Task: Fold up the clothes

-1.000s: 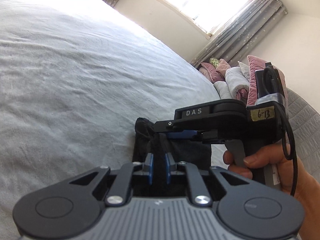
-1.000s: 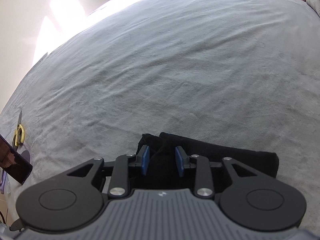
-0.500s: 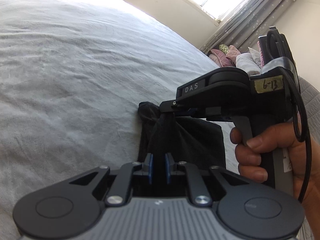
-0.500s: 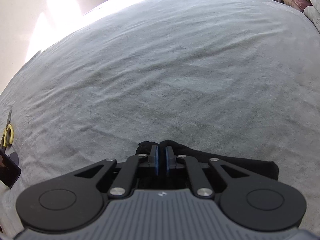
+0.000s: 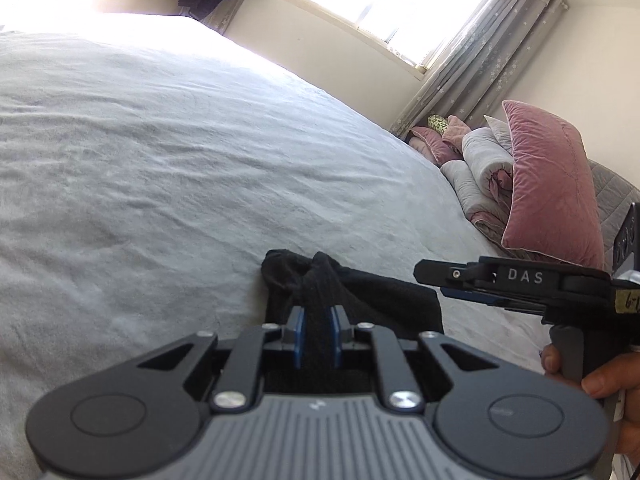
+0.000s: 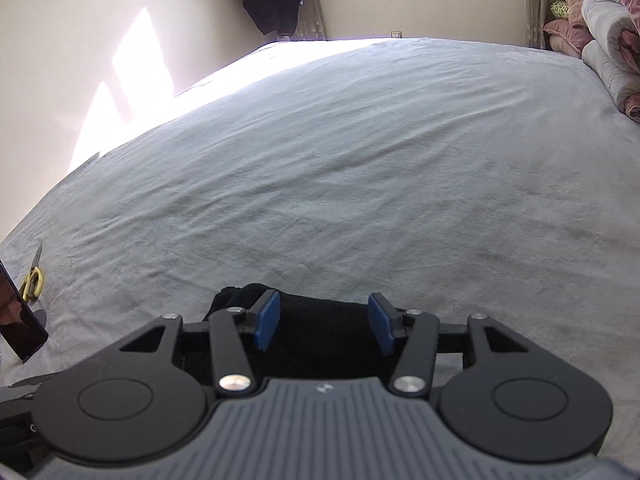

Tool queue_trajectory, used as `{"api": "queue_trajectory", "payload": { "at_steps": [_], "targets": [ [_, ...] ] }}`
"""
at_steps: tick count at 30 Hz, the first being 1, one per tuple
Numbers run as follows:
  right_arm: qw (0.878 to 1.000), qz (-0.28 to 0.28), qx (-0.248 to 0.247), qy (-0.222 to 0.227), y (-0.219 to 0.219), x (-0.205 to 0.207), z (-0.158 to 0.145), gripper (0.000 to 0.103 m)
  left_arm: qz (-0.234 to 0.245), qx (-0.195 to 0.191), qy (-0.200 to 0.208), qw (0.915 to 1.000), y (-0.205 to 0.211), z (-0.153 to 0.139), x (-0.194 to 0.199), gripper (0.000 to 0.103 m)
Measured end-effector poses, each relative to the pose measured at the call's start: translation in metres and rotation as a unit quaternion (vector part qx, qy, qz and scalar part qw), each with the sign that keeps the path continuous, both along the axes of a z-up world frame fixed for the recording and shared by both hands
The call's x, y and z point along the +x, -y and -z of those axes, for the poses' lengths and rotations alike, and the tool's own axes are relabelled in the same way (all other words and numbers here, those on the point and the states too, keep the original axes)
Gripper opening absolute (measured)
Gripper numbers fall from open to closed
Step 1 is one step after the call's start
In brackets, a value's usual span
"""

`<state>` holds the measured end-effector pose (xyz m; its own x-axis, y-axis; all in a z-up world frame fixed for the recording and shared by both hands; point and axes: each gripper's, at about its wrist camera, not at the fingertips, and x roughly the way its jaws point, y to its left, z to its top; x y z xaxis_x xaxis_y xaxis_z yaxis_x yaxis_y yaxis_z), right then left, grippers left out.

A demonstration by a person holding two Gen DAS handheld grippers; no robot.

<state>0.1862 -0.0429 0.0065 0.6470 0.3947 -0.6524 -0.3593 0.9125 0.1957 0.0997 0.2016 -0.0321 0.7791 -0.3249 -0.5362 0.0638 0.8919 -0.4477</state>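
Left gripper [image 5: 316, 334] is pinched tight, low and near; right gripper [image 6: 323, 322] hangs spread wide just to its right, a hand [image 5: 600, 392] gripping its handle.

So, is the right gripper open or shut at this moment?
Open. In its own view the right gripper has its blue pads spread wide, with the black garment lying between them but not pinched.

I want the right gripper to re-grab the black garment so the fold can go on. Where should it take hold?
Probably the straight far edge of the black garment between the open right gripper pads, coming from the near side, low over the bed. The left gripper already pinches the raised ridge.
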Motion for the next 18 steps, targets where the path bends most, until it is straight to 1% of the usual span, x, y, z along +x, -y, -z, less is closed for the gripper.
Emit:
{"api": "queue_trajectory", "payload": {
  "at_steps": [1,3,6,8,10,13,15,16,18],
  "targets": [
    [1.0,0.001,-0.005,0.008,0.008,-0.003,0.0,0.045,0.004,0.007,0.004,1.0,0.003,0.0,0.003,0.013],
    [1.0,0.002,-0.01,0.017,0.021,-0.007,0.005,0.038,0.02,0.027,0.01,0.9994,0.013,-0.002,0.015,0.012],
    [1.0,-0.006,0.003,0.02,0.029,-0.009,0.014,0.031,0.043,0.057,0.023,0.9971,0.03,-0.007,0.035,0.012],
    [0.999,-0.018,0.017,0.027,0.028,-0.009,0.017,0.03,0.049,0.073,0.025,0.9958,0.038,-0.007,0.048,0.012],
    [0.999,-0.032,0.02,0.03,0.022,-0.006,0.021,0.028,0.05,0.088,0.024,0.9945,0.043,-0.003,0.061,0.012],
    [0.999,-0.04,-0.005,0.034,0.01,0.003,0.034,0.028,0.041,0.113,0.023,0.9924,0.043,0.009,0.075,0.012],
    [0.999,-0.034,-0.02,0.033,0.008,0.012,0.047,0.027,0.035,0.121,0.027,0.9917,0.04,0.016,0.08,0.012],
    [0.999,-0.028,-0.021,0.03,0.009,0.016,0.053,0.026,0.032,0.12,0.028,0.9918,0.039,0.019,0.082,0.015],
    [1.0,-0.013,-0.008,0.021,0.015,0.024,0.062,0.026,0.026,0.113,0.026,0.9929,0.036,0.025,0.086,0.019]
  ]
}}
